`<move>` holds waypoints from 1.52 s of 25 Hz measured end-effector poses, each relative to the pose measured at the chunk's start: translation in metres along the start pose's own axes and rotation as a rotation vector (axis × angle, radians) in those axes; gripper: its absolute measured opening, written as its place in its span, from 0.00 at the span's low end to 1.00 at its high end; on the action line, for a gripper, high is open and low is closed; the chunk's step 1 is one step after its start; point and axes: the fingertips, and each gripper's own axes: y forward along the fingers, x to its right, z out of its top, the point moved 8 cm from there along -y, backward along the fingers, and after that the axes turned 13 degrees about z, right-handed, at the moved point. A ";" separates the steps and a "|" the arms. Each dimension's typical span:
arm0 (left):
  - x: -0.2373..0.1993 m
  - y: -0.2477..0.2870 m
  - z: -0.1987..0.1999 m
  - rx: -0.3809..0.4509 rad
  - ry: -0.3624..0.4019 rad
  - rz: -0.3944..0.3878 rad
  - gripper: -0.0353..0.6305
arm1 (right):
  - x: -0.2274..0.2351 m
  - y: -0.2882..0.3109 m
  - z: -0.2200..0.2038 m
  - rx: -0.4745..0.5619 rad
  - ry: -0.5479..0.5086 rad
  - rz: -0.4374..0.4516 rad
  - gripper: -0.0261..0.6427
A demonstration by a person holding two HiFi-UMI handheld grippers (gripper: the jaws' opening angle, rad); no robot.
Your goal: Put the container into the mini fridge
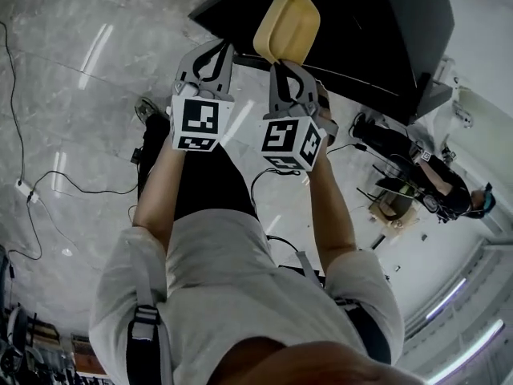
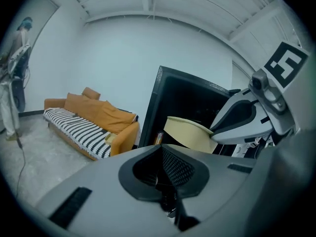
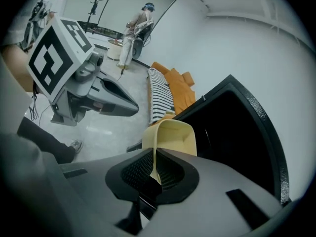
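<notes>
A person's right gripper (image 3: 156, 168) pinches the wall of a pale yellow container (image 3: 174, 135) between its fingers and holds it up, tilted, in front of the open black mini fridge (image 3: 237, 132). The container sits at the fridge's mouth, clear of the floor (image 1: 80, 95). The left gripper (image 2: 160, 168) hangs just beside the right, its fingers pressed together with nothing between them. An orange sofa (image 2: 94, 118) with a striped cover stands against the white wall beside the fridge. Other people (image 3: 133, 33) stand well apart in the background.
</notes>
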 end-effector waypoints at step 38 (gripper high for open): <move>0.013 0.108 -0.178 -0.222 -0.285 0.161 0.07 | 0.062 0.222 -0.087 -0.169 0.005 0.081 0.11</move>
